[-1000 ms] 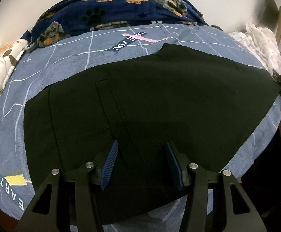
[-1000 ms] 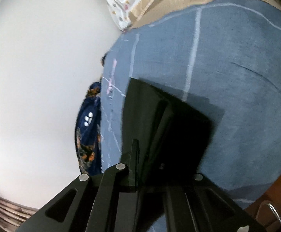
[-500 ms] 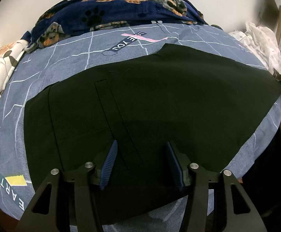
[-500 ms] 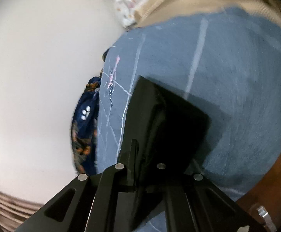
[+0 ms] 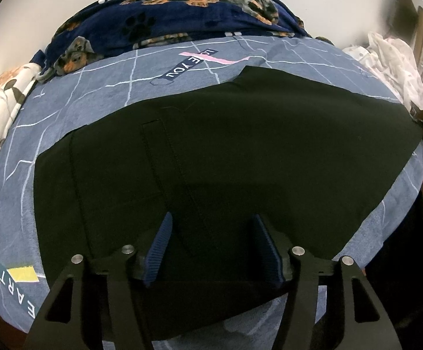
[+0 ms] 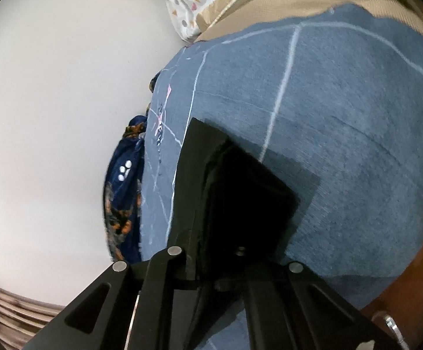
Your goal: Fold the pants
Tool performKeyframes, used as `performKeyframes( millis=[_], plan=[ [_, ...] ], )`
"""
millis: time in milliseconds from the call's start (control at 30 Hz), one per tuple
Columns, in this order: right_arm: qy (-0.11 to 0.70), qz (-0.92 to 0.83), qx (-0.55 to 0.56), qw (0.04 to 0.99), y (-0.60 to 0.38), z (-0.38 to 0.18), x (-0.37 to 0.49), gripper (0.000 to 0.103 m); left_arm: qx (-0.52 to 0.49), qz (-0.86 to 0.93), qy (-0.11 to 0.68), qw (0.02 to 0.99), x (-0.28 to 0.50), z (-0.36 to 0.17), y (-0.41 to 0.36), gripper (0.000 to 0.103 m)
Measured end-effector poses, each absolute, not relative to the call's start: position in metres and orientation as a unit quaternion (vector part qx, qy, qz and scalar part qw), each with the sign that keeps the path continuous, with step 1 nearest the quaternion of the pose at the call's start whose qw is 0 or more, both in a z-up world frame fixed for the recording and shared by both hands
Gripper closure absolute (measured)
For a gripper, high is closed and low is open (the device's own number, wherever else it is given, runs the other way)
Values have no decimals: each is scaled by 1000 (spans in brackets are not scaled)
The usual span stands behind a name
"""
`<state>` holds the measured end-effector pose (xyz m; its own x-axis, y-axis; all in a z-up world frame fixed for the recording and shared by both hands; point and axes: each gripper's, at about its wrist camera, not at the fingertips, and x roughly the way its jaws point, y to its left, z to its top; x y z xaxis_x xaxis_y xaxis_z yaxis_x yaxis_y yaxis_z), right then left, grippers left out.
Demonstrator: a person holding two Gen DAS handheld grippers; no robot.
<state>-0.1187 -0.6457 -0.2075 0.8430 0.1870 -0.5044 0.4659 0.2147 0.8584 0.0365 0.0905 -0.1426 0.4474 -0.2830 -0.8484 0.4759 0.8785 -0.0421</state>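
Observation:
Black pants [image 5: 240,151] lie spread flat across a blue bedsheet [image 5: 94,99]. My left gripper [image 5: 212,215] hovers over their near edge. Its jaws are opening, and its blue pads [image 5: 159,248] stand apart above the flat cloth without pressing on it. In the right wrist view, one end of the pants [image 6: 240,198] is lifted off the bedsheet [image 6: 342,102] and throws a shadow on it. My right gripper [image 6: 220,250] is shut on that end, and the black cloth hides its fingertips.
A dark blue dog-print blanket [image 5: 182,8] is bunched along the far side of the bed by a white wall. A floral pillow [image 5: 1,102] lies at the left. White cloth [image 5: 392,58] is heaped at the right. A patterned white cloth [image 6: 188,3] lies beyond the sheet's edge.
The left gripper's pads have spread a little wider over the pants. The right gripper has rolled slightly with the pants' end still in it.

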Motion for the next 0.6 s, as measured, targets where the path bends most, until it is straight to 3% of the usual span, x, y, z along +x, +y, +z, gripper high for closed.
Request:
performKeyframes(
  millis=[600],
  plan=[
    [259,-106,601,749,-658,-205,-124,101,106,-229,466,848,35,-145,84,33]
  ],
)
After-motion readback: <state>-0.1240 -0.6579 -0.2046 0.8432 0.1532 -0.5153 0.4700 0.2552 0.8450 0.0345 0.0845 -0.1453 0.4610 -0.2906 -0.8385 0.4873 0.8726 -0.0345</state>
